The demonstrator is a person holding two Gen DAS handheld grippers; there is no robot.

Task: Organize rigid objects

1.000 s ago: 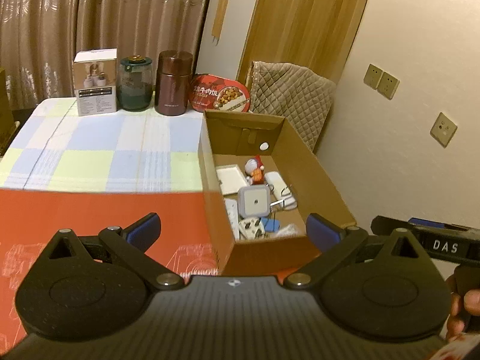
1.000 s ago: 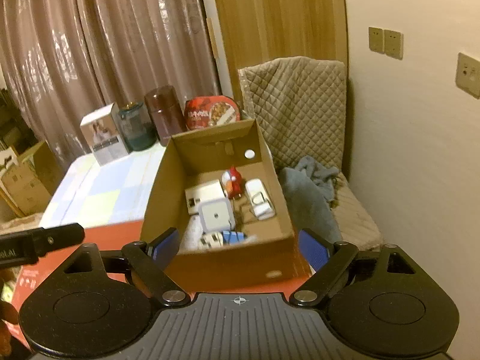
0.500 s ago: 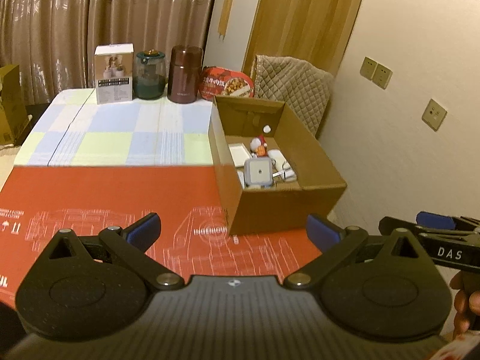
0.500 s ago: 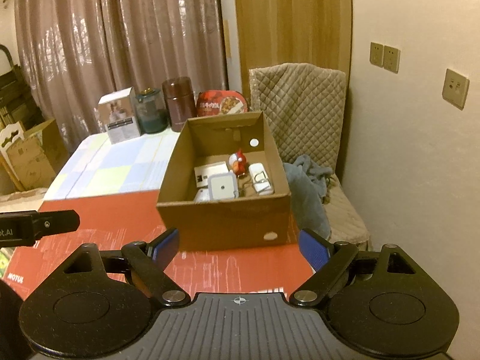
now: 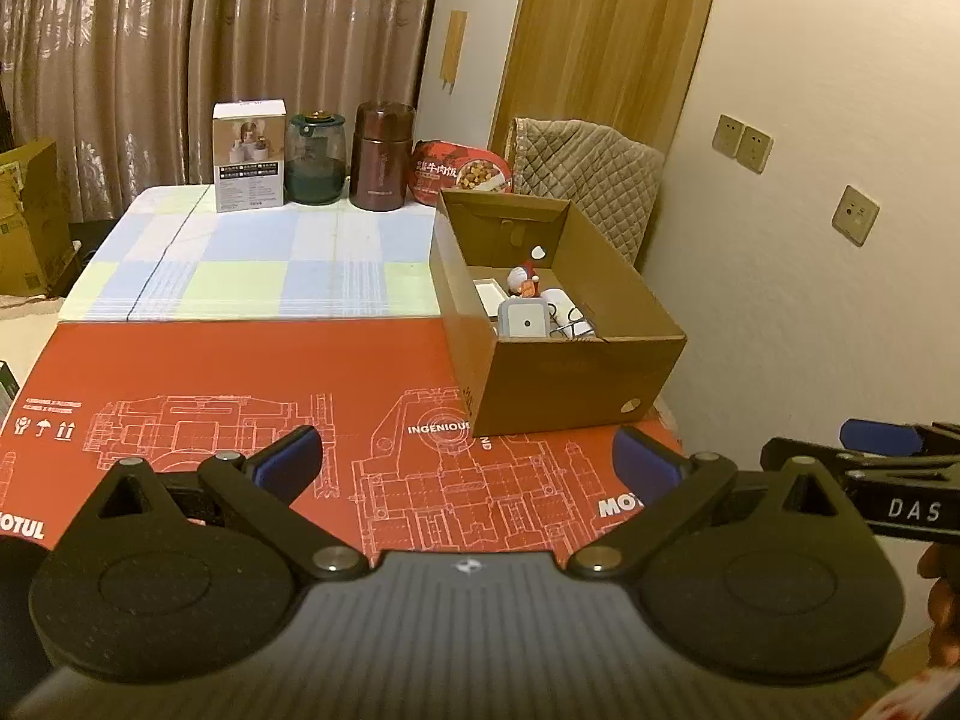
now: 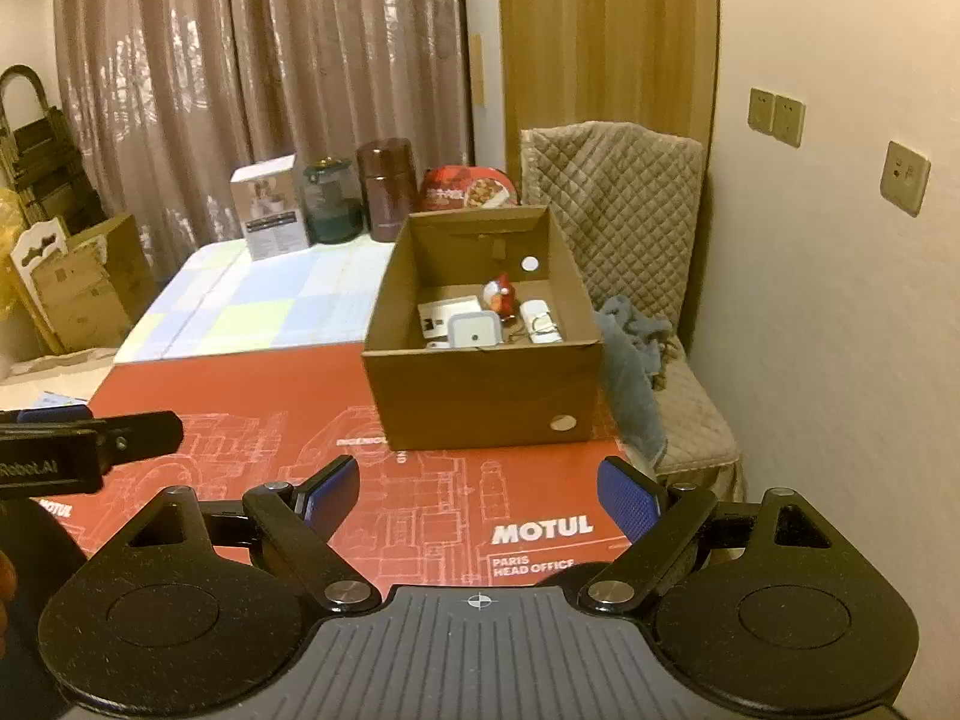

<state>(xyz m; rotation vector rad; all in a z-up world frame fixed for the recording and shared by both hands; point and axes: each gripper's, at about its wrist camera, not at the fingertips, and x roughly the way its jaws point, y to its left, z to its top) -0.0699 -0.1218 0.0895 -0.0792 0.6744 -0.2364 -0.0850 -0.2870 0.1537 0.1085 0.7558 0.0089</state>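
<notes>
A brown cardboard box [image 5: 576, 381] [image 6: 480, 402] stands on the right side of the table, on a red printed sheet [image 5: 240, 384] [image 6: 252, 396]. Inside lie a grey square device [image 5: 524, 319] [image 6: 474, 330], a small red-and-white figurine [image 5: 521, 281] [image 6: 501, 294], a flat white box [image 6: 447, 315] and a white charger [image 6: 540, 321]. My left gripper [image 5: 468, 459] is open with nothing between its blue pads, well short of the box. My right gripper [image 6: 480, 489] is open and empty too, also back from the box.
At the table's far edge stand a white carton [image 5: 249, 156], a green glass jar [image 5: 315, 159], a brown flask [image 5: 383, 156] and a red food bowl [image 5: 462, 173]. A quilted chair [image 6: 618, 204] with a grey cloth [image 6: 630, 354] stands right of the table, by the wall.
Both grippers have drawn back from the box, which now looks smaller and farther away. More of the red sheet shows in front. Both sets of jaws stay open.
</notes>
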